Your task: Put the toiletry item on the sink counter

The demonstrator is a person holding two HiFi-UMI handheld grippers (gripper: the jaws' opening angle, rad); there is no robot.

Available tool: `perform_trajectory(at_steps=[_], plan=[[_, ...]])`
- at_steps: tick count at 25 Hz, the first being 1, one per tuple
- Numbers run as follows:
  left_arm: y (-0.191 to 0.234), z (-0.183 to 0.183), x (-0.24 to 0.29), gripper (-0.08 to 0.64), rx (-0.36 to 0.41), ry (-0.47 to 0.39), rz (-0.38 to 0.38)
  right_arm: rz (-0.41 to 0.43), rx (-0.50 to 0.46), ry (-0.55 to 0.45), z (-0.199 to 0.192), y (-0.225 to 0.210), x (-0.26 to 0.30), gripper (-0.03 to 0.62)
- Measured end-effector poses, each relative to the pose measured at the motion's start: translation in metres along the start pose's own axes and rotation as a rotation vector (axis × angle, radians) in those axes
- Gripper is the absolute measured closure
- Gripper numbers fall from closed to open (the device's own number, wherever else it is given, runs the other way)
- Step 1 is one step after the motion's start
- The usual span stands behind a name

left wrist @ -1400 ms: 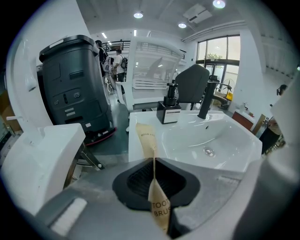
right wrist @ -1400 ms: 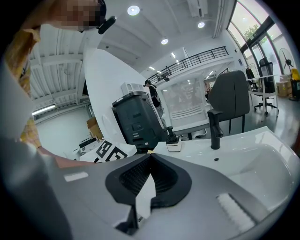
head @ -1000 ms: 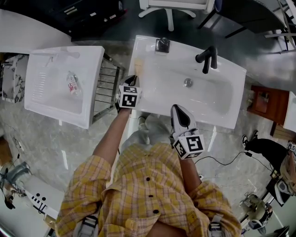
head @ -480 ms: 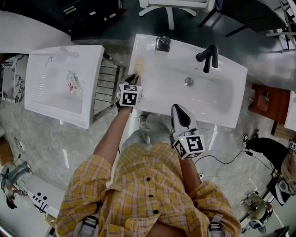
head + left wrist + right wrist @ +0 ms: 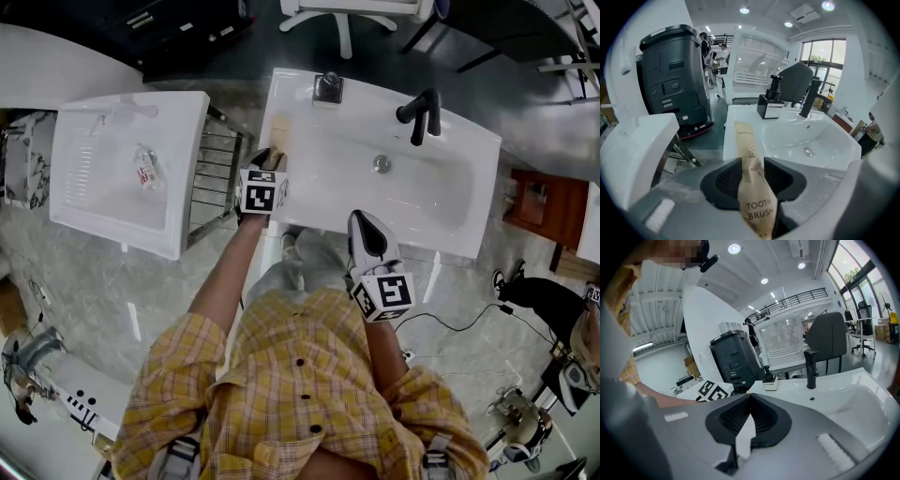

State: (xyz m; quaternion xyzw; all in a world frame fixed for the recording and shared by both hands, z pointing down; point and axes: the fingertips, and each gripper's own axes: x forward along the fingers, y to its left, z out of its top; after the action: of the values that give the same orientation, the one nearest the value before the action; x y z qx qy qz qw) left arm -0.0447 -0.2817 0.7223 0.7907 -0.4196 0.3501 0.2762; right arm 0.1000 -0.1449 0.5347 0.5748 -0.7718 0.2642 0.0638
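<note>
Here, my left tool (image 5: 751,165) hangs over the left rim of the white sink surface (image 5: 732,117), pointing steeply down. Its jaws have just been opening and now stand apart. The paper toothbrush packet (image 5: 751,187) lies loose between them, the pads clear of its sides. The packet's far end rests on the flat left rim of the surface, just beside the bowl (image 5: 806,140). Its near end, printed TOOTH BRUSH, lies between the jaws. At the far edge stand a black soap pump (image 5: 772,101) and, to its right, a black tap (image 5: 808,98). My right tool (image 5: 749,397) hovers at the near edge of the sink, right of the left one, its jaws together at the tips and holding nothing. Well to the left sits a second white basin (image 5: 131,164) with a small bottle (image 5: 145,171) lying in it.
</note>
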Motion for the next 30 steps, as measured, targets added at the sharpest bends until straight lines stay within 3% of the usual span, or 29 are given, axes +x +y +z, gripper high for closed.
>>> perform_trajectory(at_steps=[30], plan=[[-0.015,0.021,-0.04,0.396,0.023,-0.083,0.008,0.005,-0.001,-0.044,0.008,0.015,-0.029,0.592]])
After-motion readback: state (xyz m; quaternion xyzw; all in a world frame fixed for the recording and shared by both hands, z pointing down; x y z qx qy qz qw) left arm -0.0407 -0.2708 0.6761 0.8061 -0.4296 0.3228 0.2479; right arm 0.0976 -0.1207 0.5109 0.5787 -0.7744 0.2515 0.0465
